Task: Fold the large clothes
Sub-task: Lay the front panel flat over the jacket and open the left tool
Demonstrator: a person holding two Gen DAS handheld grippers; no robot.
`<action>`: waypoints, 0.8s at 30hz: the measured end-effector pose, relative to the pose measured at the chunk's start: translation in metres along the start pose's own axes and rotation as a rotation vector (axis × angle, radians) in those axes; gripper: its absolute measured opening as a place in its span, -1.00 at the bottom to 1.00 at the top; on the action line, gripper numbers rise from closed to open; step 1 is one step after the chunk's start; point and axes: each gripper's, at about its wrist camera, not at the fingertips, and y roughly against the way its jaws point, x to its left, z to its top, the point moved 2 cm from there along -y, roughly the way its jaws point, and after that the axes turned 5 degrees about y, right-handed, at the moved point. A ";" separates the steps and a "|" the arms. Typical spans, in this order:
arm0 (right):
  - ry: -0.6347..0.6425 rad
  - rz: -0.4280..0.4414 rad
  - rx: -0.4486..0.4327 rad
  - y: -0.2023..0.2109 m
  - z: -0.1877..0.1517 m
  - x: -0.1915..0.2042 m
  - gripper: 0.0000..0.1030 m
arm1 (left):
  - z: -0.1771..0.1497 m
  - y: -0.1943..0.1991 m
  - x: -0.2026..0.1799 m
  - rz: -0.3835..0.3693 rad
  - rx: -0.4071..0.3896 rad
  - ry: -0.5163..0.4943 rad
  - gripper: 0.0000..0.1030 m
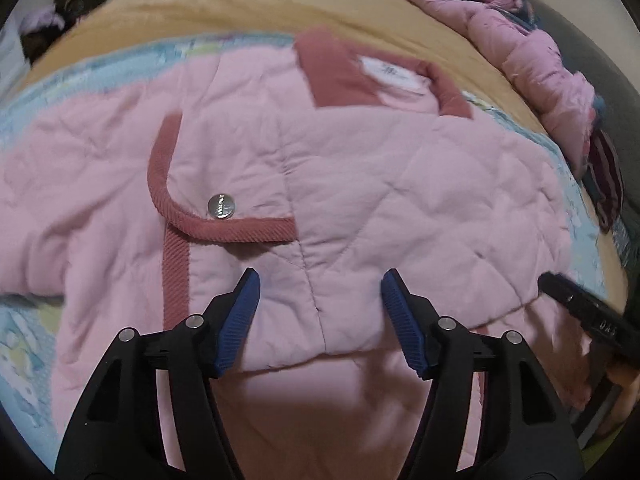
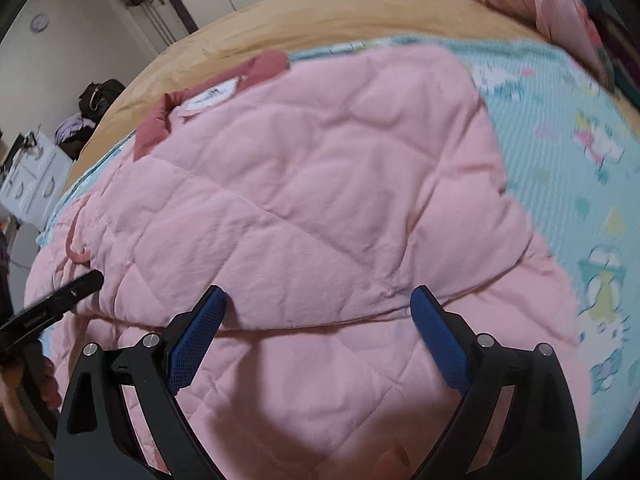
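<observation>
Hovering over the bed, I have both tools spread wide with nothing between their blue pads. My left gripper [image 1: 320, 280] hangs just above the pink quilted jacket [image 1: 360, 184], near a folded edge where an upper layer lies over a lower one. Its fingers [image 1: 240, 320] stand well apart, and I cannot tell whether they touch the cloth. My right gripper [image 2: 318, 300] is likewise wide open above the same jacket [image 2: 320, 184], close to the fold line that runs across between its fingertips [image 2: 196, 336].

The jacket lies spread across a light blue cartoon-print sheet [image 2: 560, 152], which rests on a tan blanket [image 1: 200, 12]. From the left wrist view I see a pocket flap [image 1: 224, 184] edged in dark rose corduroy trim, with a silver snap button [image 1: 220, 205] near its corner. The rose collar [image 1: 340, 68] sits at the far end of the jacket, and a white label [image 1: 392, 70] shows inside it. From the right wrist view the collar [image 2: 264, 64] and label [image 2: 212, 98] appear at the upper left of the garment.

A second pink puffy garment [image 1: 532, 52] lies heaped at the far right edge of the bed, apart from the jacket. Each tool shows in the other's view: the right one at the right edge of the left view, the left one at the left edge of the right view.
</observation>
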 end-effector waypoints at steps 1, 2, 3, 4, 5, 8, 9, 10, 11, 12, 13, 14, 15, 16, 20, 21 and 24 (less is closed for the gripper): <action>-0.010 0.002 0.005 -0.001 -0.001 -0.001 0.82 | 0.000 0.000 0.002 -0.004 -0.001 0.005 0.09; -0.018 0.002 0.008 0.000 -0.003 0.000 0.82 | 0.000 0.001 0.002 -0.003 -0.003 0.002 0.09; -0.014 -0.003 -0.004 0.004 -0.005 0.002 0.82 | 0.000 0.004 0.001 -0.003 -0.007 -0.002 0.10; 0.008 -0.011 -0.031 0.012 -0.006 0.006 0.85 | 0.000 0.007 -0.001 -0.008 -0.011 -0.006 0.15; 0.020 -0.011 -0.047 0.017 -0.007 0.009 0.85 | 0.000 0.010 -0.001 -0.014 -0.013 -0.007 0.20; 0.030 -0.010 -0.091 0.035 -0.010 0.014 0.86 | -0.002 0.017 -0.002 -0.028 -0.018 0.001 0.22; 0.031 -0.006 -0.103 0.041 -0.010 0.016 0.87 | -0.003 0.020 -0.003 -0.033 -0.020 0.003 0.22; 0.029 -0.006 -0.110 0.045 -0.011 0.016 0.87 | -0.003 0.024 -0.005 -0.038 -0.022 0.004 0.31; 0.028 -0.009 -0.116 0.049 -0.011 0.018 0.87 | -0.004 0.027 -0.005 -0.031 -0.023 0.004 0.53; 0.028 -0.007 -0.123 0.053 -0.011 0.018 0.88 | -0.005 0.032 -0.007 -0.036 -0.022 0.005 0.62; 0.027 -0.005 -0.129 0.057 -0.012 0.019 0.90 | -0.005 0.036 -0.009 -0.044 -0.024 0.004 0.69; 0.030 -0.006 -0.137 0.061 -0.013 0.020 0.90 | -0.005 0.040 -0.010 -0.052 -0.030 0.002 0.74; 0.032 -0.006 -0.144 0.065 -0.013 0.022 0.90 | -0.006 0.045 -0.012 -0.054 -0.036 -0.001 0.79; 0.031 -0.005 -0.153 0.069 -0.014 0.023 0.90 | -0.006 0.051 -0.014 -0.053 -0.043 -0.003 0.82; 0.024 0.012 -0.175 0.084 -0.018 0.027 0.92 | -0.006 0.067 -0.018 -0.076 -0.040 0.000 0.82; 0.024 0.017 -0.180 0.088 -0.019 0.028 0.92 | -0.007 0.072 -0.019 -0.081 -0.046 0.002 0.82; 0.032 0.023 -0.196 0.099 -0.021 0.035 0.92 | -0.010 0.085 -0.018 -0.071 -0.070 -0.002 0.82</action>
